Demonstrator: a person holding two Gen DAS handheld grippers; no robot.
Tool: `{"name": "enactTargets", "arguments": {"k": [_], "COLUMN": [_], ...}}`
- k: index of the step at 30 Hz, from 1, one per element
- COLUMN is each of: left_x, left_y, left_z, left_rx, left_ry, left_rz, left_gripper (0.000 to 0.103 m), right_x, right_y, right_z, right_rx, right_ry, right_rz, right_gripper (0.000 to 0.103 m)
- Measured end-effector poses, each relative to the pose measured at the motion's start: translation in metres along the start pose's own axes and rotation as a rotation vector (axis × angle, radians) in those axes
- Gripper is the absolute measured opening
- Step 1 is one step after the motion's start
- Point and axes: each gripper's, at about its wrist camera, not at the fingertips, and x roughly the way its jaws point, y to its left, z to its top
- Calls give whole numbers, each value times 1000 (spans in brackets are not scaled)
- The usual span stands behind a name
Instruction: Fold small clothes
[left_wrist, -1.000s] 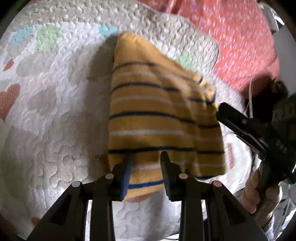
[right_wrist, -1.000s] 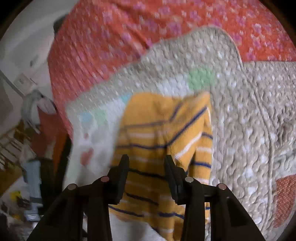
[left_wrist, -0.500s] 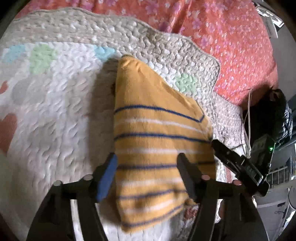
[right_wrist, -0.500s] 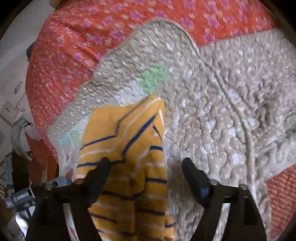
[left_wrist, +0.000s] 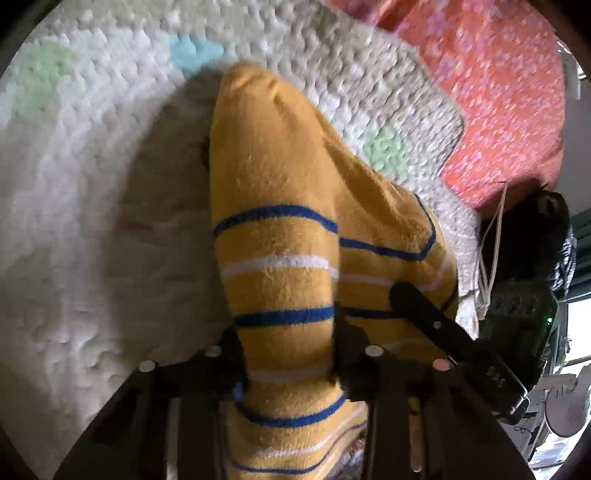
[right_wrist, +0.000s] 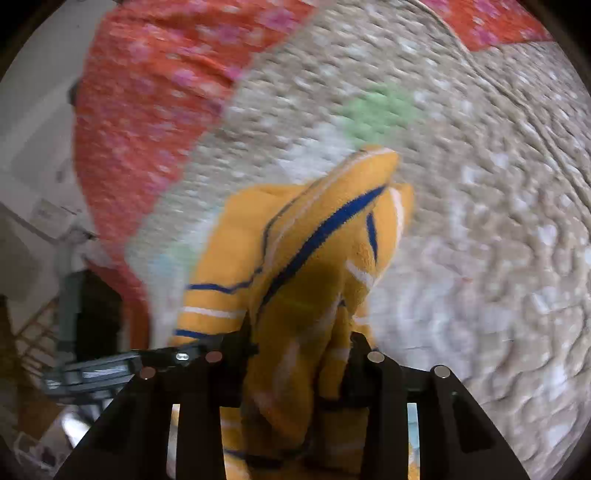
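Note:
A small yellow knit garment (left_wrist: 280, 229) with blue and white stripes lies on a quilted cream blanket (left_wrist: 92, 240). My left gripper (left_wrist: 286, 343) is shut on the near edge of the garment, with cloth bunched between its fingers. My right gripper (right_wrist: 299, 350) is shut on another part of the same garment (right_wrist: 314, 240), lifting a fold of it. The right gripper also shows in the left wrist view (left_wrist: 443, 332), low at the right, over the garment's right side. The view from the right wrist is blurred.
The blanket has pastel patches and lies on an orange-red floral bedspread (left_wrist: 498, 92). The bed's edge is at the right in the left wrist view, with a white cord (left_wrist: 491, 251) and dark clutter (left_wrist: 535, 240) beyond it.
Both grippers were open half a second ago and have now shut on the near part of the yellow garment. Both have moved in closer, and the cloth is bunched and lifted.

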Motion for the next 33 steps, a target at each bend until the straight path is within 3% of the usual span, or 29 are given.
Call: {"name": "enactTargets", "arguments": {"k": [3, 6, 8, 10, 12, 14, 16, 18, 19, 21, 24, 27, 31, 33], "left_x": [-29, -49, -47, -36, -35, -51, -73, -90, -96, -93, -68, -38, -41, -53], "left_y": [0, 4, 15, 28, 40, 40, 31, 21, 16, 8, 8, 13, -1, -7], "left_z": [-2, -3, -6, -7, -9, -13, -19, -25, -29, -35, -43, -55, -61, -67], "left_rx": [17, 24, 1, -34, -86, -98, -61, -22, -2, 24, 37, 69, 159, 172], "left_ry": [-45, -70, -62, -33, -29, -68, -139, -196, -220, -226, -163, -121, -148, -157], "left_rz": [1, 11, 55, 136, 100, 79, 103, 113, 109, 98, 120, 187, 251, 256], "left_gripper": [34, 35, 40, 41, 42, 42, 41, 41, 42, 43, 43, 43, 43, 43], "right_x": [-5, -3, 6, 24, 24, 10, -17, -39, -42, -38, -11, 19, 8, -6], "right_y": [21, 34, 28, 12, 1, 2, 15, 27, 31, 42, 41, 23, 21, 30], "right_z": [-1, -4, -9, -14, -14, -9, -5, -5, -5, -9, -19, -28, -29, -33], "right_rx": [-7, -20, -5, 11, 63, 88, 36, 5, -1, -38, -22, 5, 13, -35], "right_ry": [-19, -23, 2, 72, 84, 34, -103, -216, -218, -185, -30, 96, 61, 13], "right_rz": [96, 137, 77, -90, -70, -51, -88, -68, -51, 15, 102, 17, 46, -5], "right_gripper": [39, 39, 51, 56, 62, 62, 62, 60, 58, 52, 51, 50, 50, 53]}}
